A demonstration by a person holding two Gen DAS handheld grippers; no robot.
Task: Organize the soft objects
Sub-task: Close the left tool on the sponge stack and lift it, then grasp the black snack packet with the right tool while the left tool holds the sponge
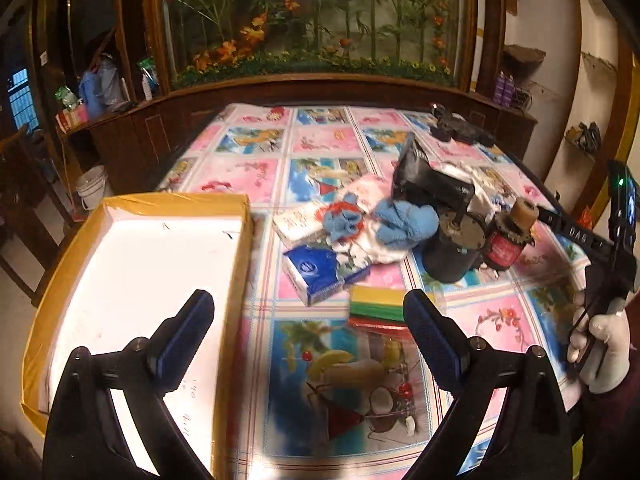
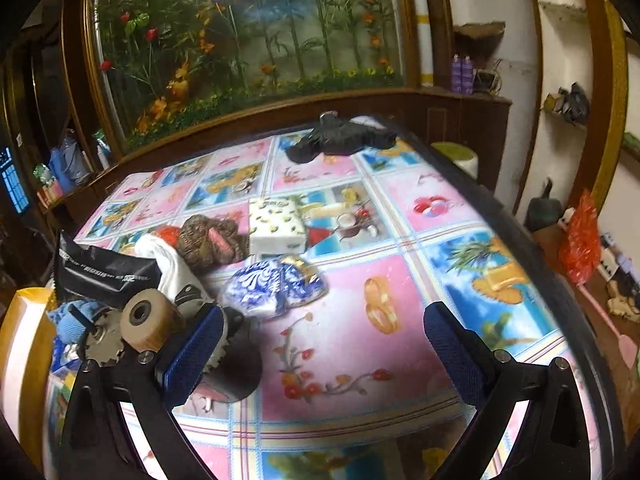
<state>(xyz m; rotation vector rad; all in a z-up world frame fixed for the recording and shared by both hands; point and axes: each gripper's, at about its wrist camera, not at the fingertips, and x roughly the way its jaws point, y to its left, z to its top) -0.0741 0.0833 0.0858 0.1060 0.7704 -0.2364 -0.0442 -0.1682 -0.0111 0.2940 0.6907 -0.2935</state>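
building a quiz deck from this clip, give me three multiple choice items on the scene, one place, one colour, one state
1. Where does the yellow-rimmed white box sit relative to the left gripper?
A. ahead on its left
B. ahead on its right
C. behind the black pouch

2. What colour are the two crumpled soft cloths?
A. red
B. light blue
C. green

3. How does the right gripper stand?
A. shut on a cloth
B. shut on nothing
C. open, holding nothing

Answers:
1 A, the box fills the left of the left wrist view.
2 B, both cloths are light blue.
3 C, its blue pads stand wide apart over bare tablecloth.
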